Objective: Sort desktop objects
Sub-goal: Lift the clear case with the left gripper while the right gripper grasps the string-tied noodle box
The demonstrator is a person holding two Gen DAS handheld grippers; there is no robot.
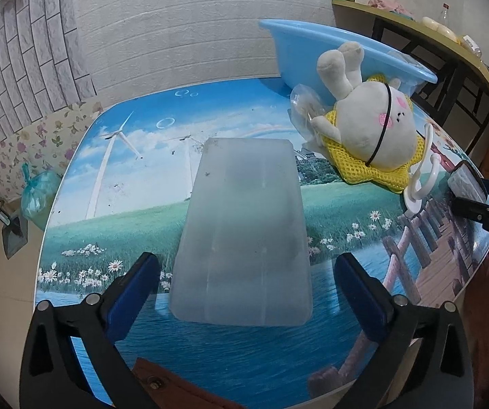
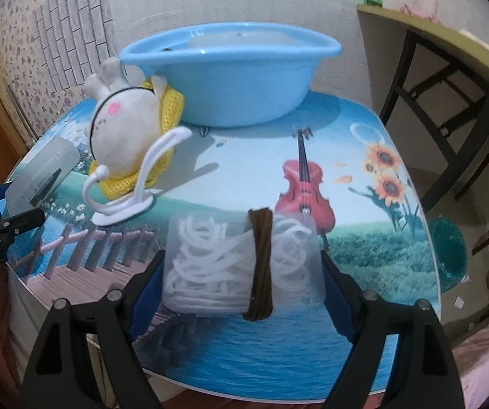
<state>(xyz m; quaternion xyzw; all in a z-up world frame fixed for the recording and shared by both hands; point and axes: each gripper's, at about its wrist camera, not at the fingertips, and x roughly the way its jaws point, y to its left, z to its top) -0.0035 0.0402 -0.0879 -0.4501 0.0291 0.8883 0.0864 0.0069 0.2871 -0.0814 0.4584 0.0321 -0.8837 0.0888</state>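
so the left gripper (image 1: 244, 289) stands with its jaws spread wide, and the frosted box (image 1: 241, 235) lies flat on the table (image 1: 125, 204) between them, touched by neither pad; there is clear table showing on both sides of it. its long axis runs straight away from the fingers, near end level with the pads, far end toward the wall, so a grab would take it across its narrow width. the right gripper (image 2: 244, 272) has a clear packet (image 2: 241, 266) of white cord, bound by a brown band (image 2: 261, 266), between its fingers; the pads sit at the packet's two sides and look pressed on it, so i judge it held, low over the near edge of the table. what the next move turns on, as i read it, is the basin (image 2: 231, 81): it sits at the far side of the table, dead ahead of the right gripper and well apart from it, while from the left gripper it lies far and to the right, behind the plush toy (image 1: 370, 116) and the white hook (image 2: 132, 184). the right hand has the open path, over bare table to the right of the hook. something pale already lies in the basin.
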